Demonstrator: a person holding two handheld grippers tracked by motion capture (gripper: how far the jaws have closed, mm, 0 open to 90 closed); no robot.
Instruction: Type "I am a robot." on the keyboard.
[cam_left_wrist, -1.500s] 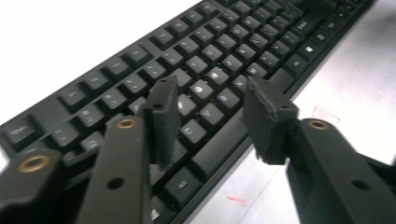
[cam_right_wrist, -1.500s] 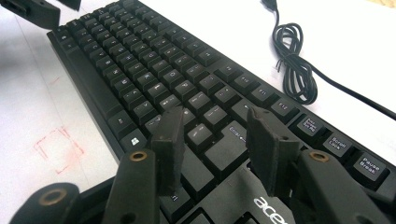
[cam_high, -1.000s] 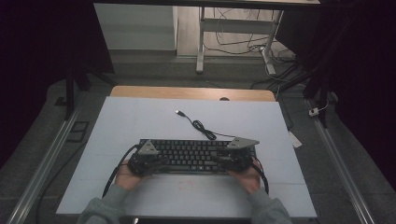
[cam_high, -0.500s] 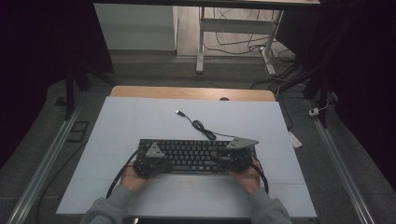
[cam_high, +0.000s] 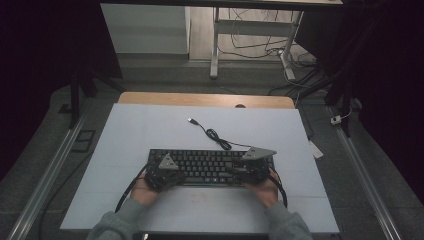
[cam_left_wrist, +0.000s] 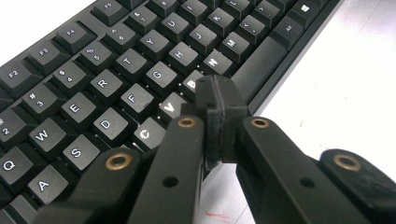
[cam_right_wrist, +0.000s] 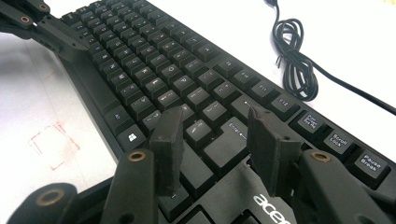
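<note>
A black keyboard (cam_high: 210, 166) lies flat on the white counter (cam_high: 150, 130), near the person's edge and about midway across. Its cable (cam_high: 212, 134) runs away from its far side in a loose coil, the plug lying free on the counter. The left gripper (cam_high: 163, 175) sits over the keyboard's left end; in the left gripper view its jaws are pressed together with nothing between them, their tips just above the keys near V and B, perhaps touching, though the angle leaves that unclear. The right gripper (cam_high: 248, 170) is over the right end, jaws apart, straddling the keys around Enter without gripping anything.
</note>
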